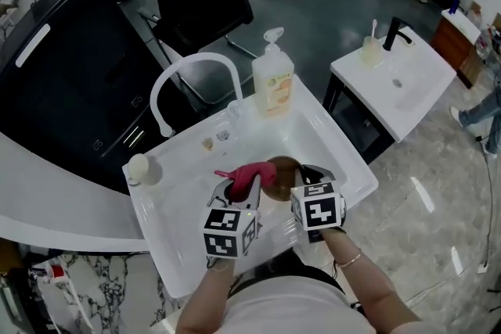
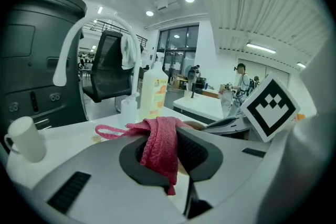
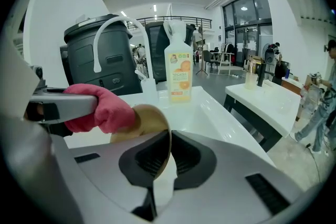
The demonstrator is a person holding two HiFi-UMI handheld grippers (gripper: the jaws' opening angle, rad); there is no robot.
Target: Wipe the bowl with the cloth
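Over the white sink (image 1: 329,138) a brown bowl (image 1: 283,172) is held tilted on its side. My right gripper (image 1: 307,177) is shut on the bowl's rim (image 3: 164,140), the thin wall pinched between its dark pads. My left gripper (image 1: 241,192) is shut on a pink-red cloth (image 1: 249,176). The cloth (image 2: 161,144) hangs folded between the left jaws, with a loop trailing to the left. In the right gripper view the cloth (image 3: 97,107) presses against the inside of the bowl (image 3: 143,123).
A white curved faucet (image 1: 192,74) arches over the sink's back left. A soap dispenser bottle (image 1: 272,82) stands at the back rim. A small white cup (image 1: 138,167) sits on the left ledge. A black bin (image 1: 63,82) stands to the left, a second basin (image 1: 399,82) to the right.
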